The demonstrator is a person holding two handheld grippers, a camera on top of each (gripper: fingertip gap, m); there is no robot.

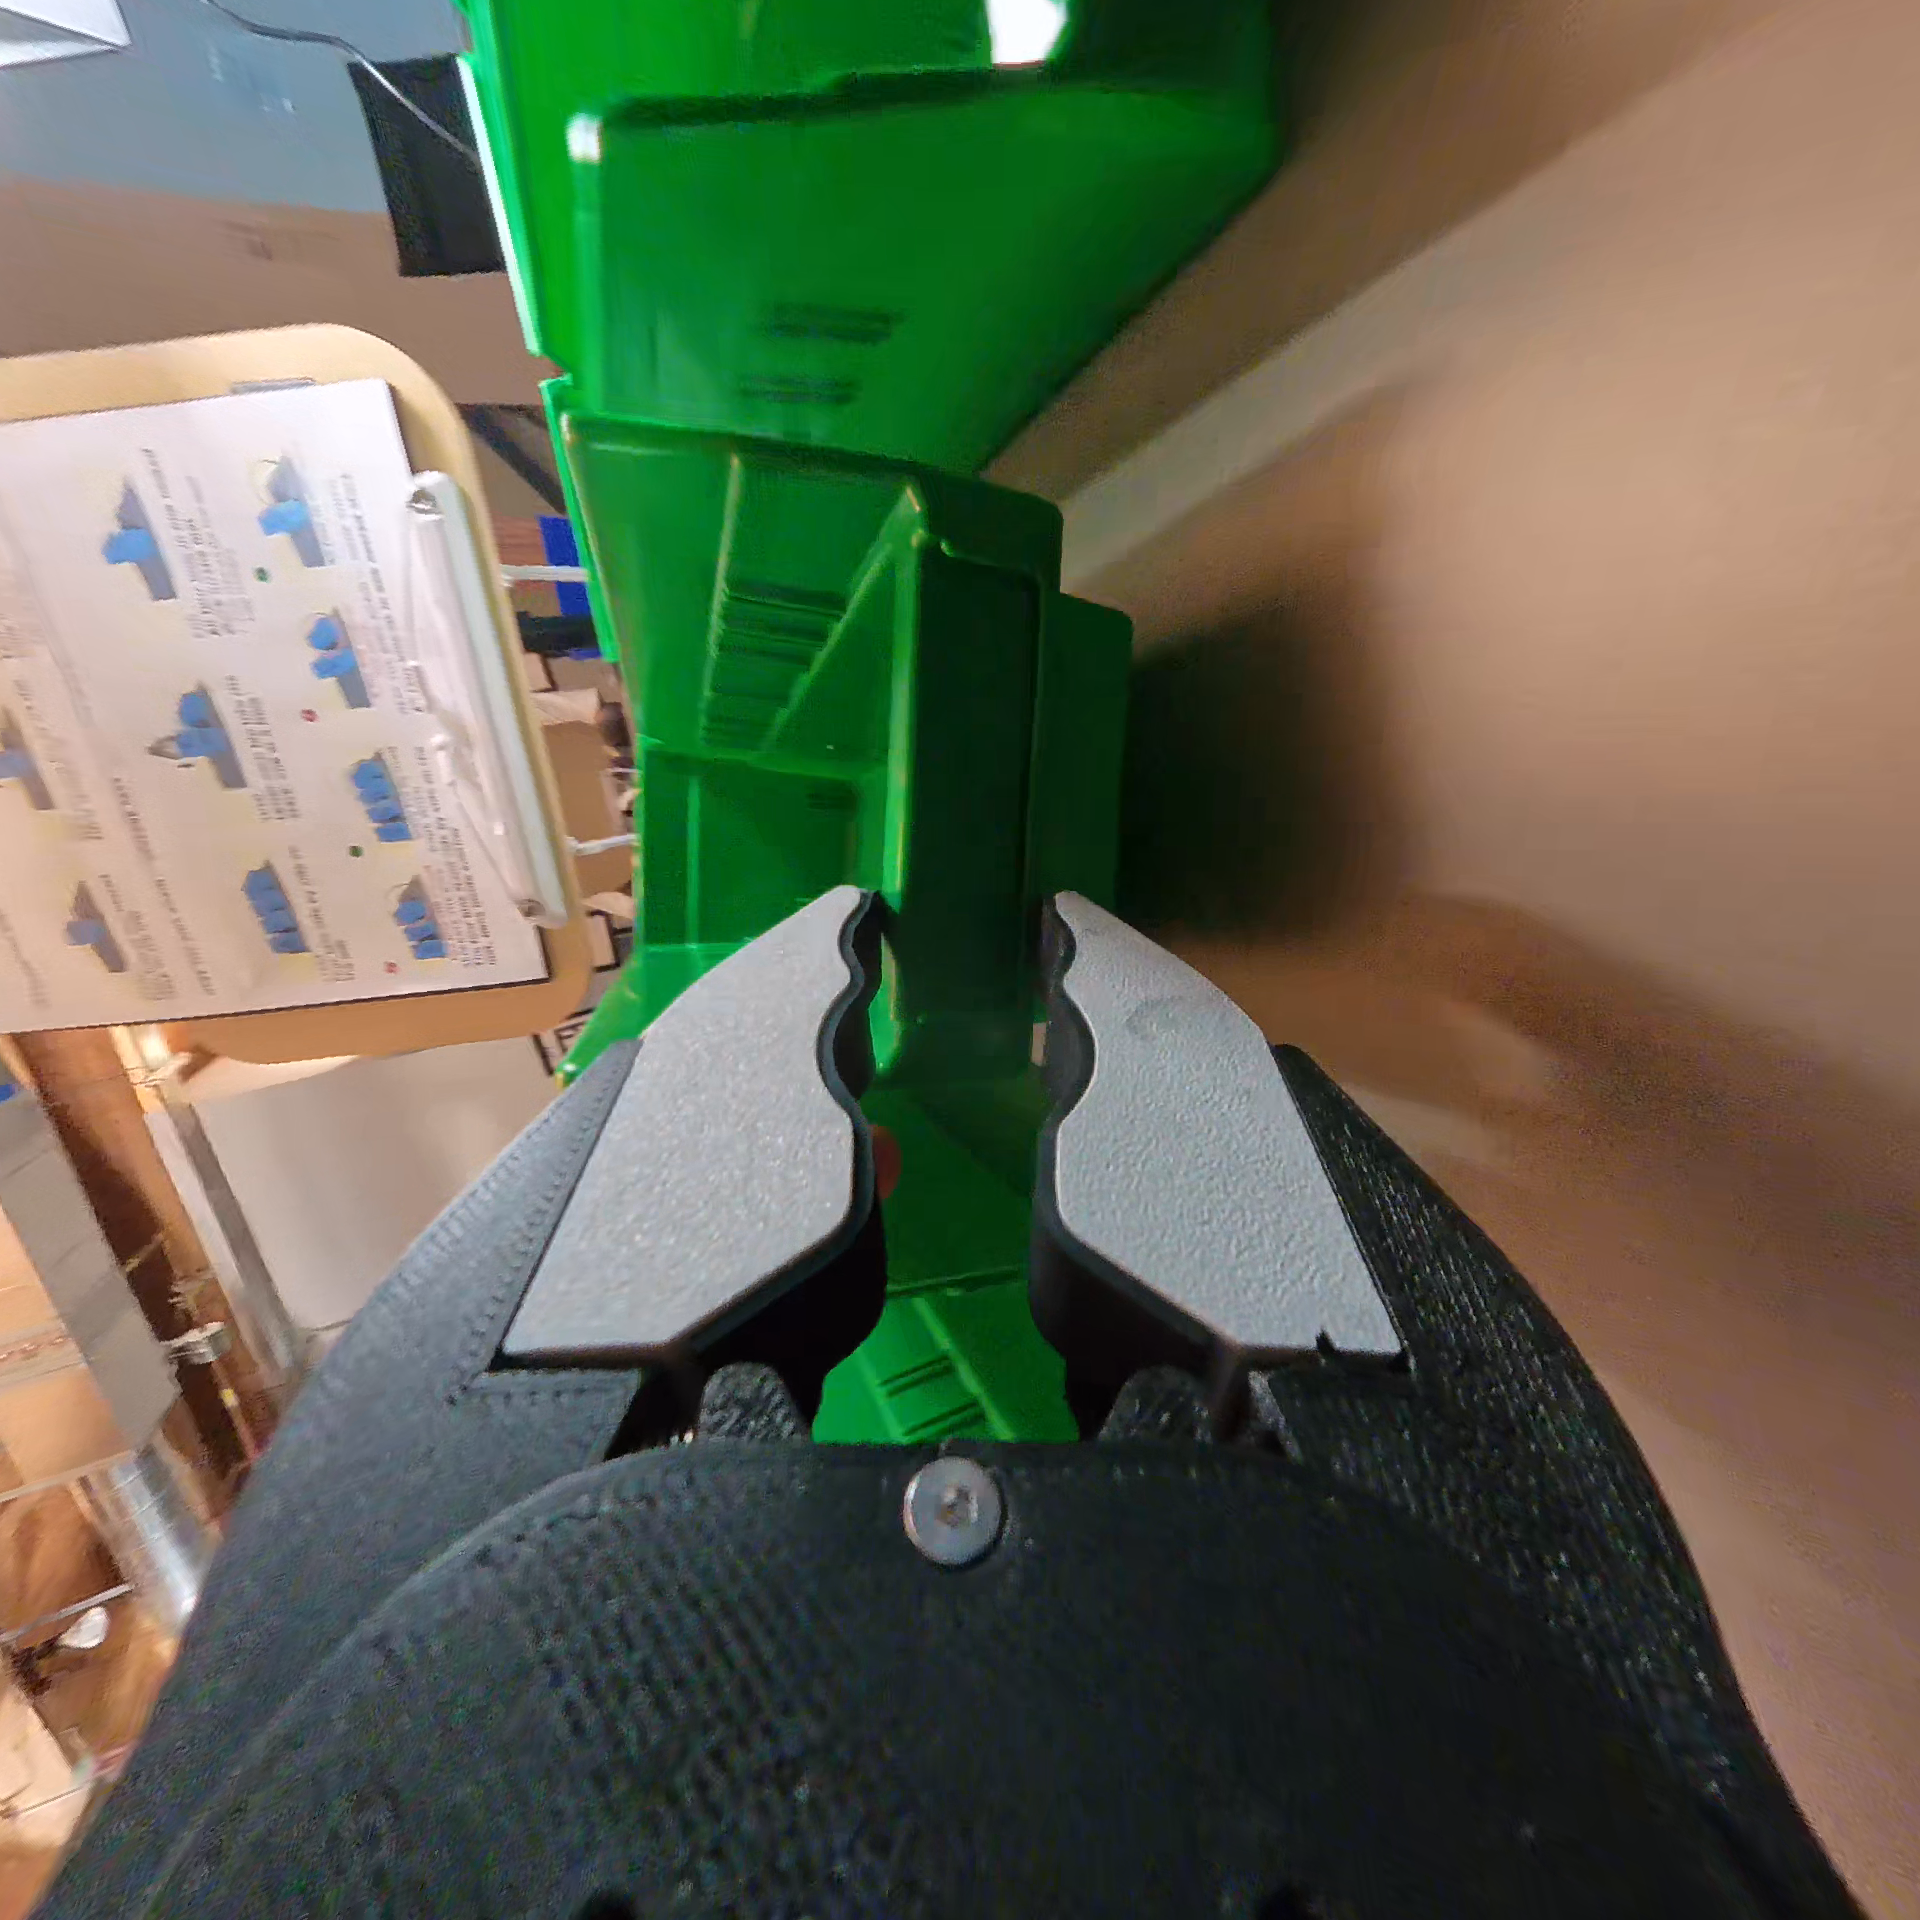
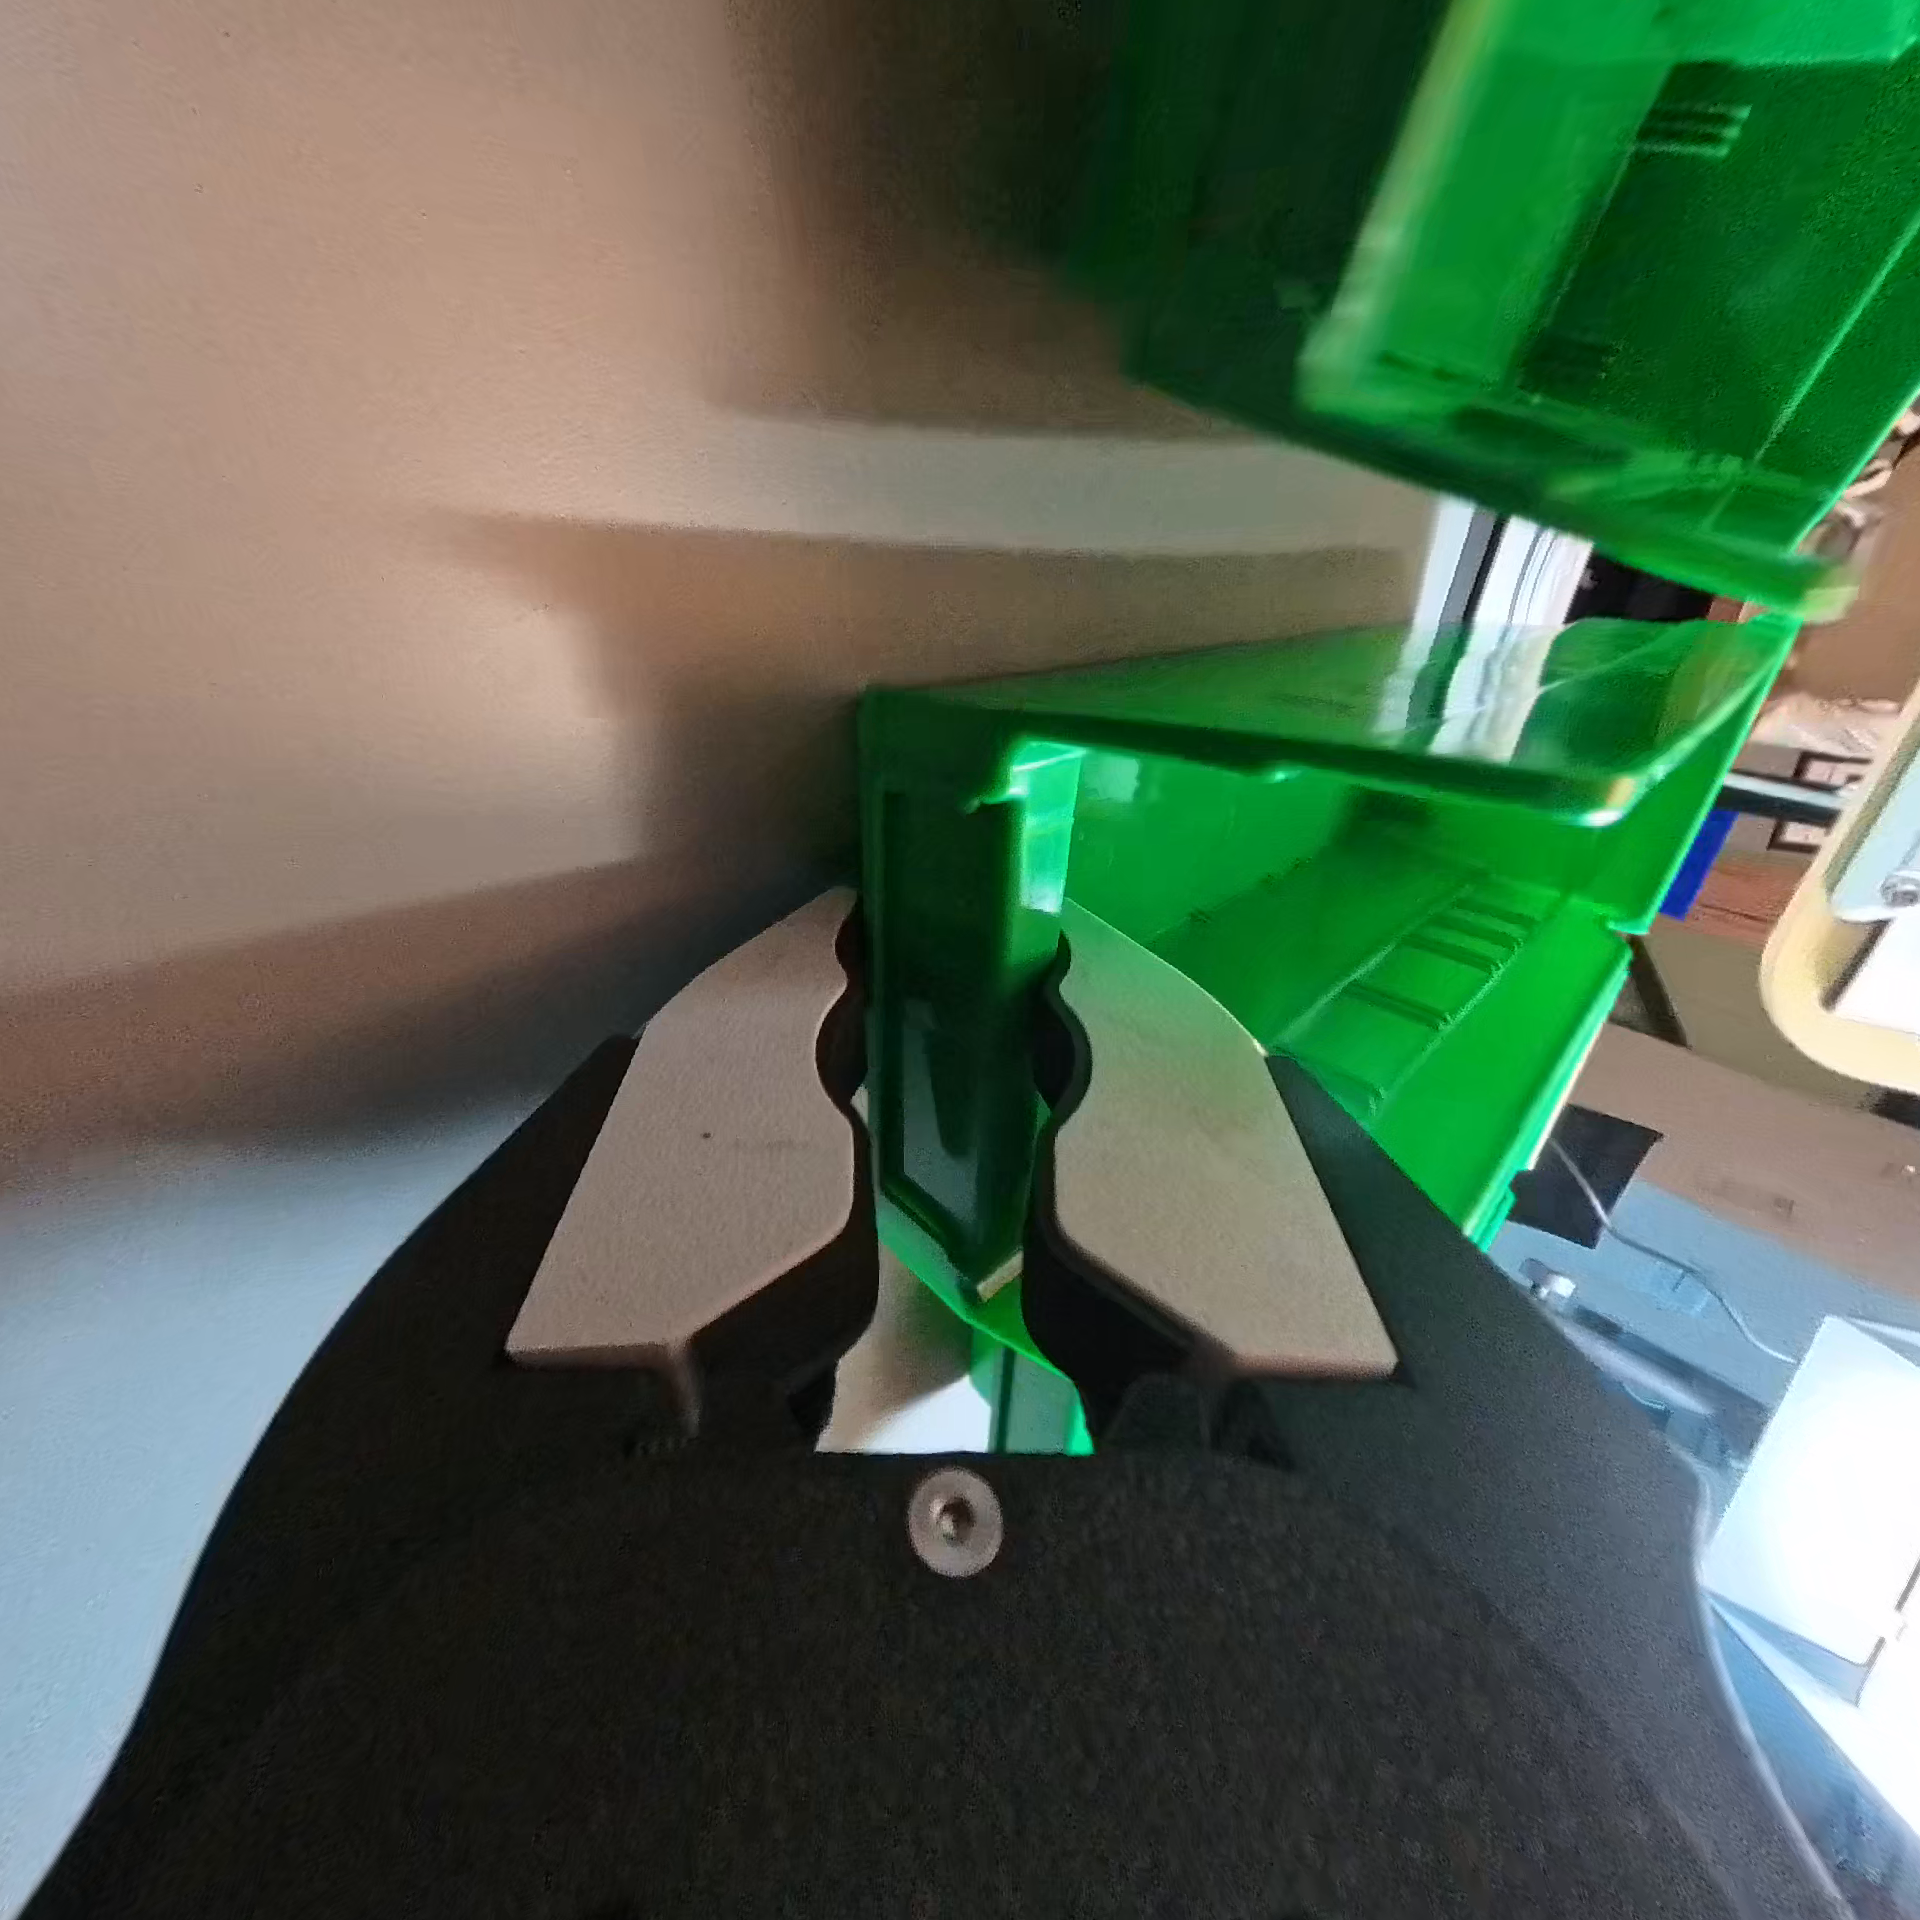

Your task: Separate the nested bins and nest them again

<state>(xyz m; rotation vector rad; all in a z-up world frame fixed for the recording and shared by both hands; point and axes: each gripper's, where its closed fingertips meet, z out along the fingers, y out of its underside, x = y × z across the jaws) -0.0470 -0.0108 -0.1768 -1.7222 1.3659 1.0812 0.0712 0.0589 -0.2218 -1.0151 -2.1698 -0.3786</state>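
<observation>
Two green plastic bins are apart, one in each gripper. In the left wrist view, my left gripper (image 1: 961, 925) is shut on the rim of the near bin (image 1: 790, 665), which lies against the tan table. The second bin (image 1: 883, 260) shows farther off, blurred. In the right wrist view, my right gripper (image 2: 956, 935) is shut on the wall edge of its bin (image 2: 1351, 852), one finger inside and one outside. The other bin (image 2: 1558, 260) hangs at the upper right, blurred, just clear of it.
The tan table top (image 1: 1558, 623) runs along one side of both views. A clipboard with a printed sheet (image 1: 260, 707) stands beside the bins; its edge shows in the right wrist view (image 2: 1849, 935). A black block (image 1: 426, 166) and a white box (image 2: 1849, 1507) lie nearby. Across from one pair of fingers to the other is roughly 15 cm.
</observation>
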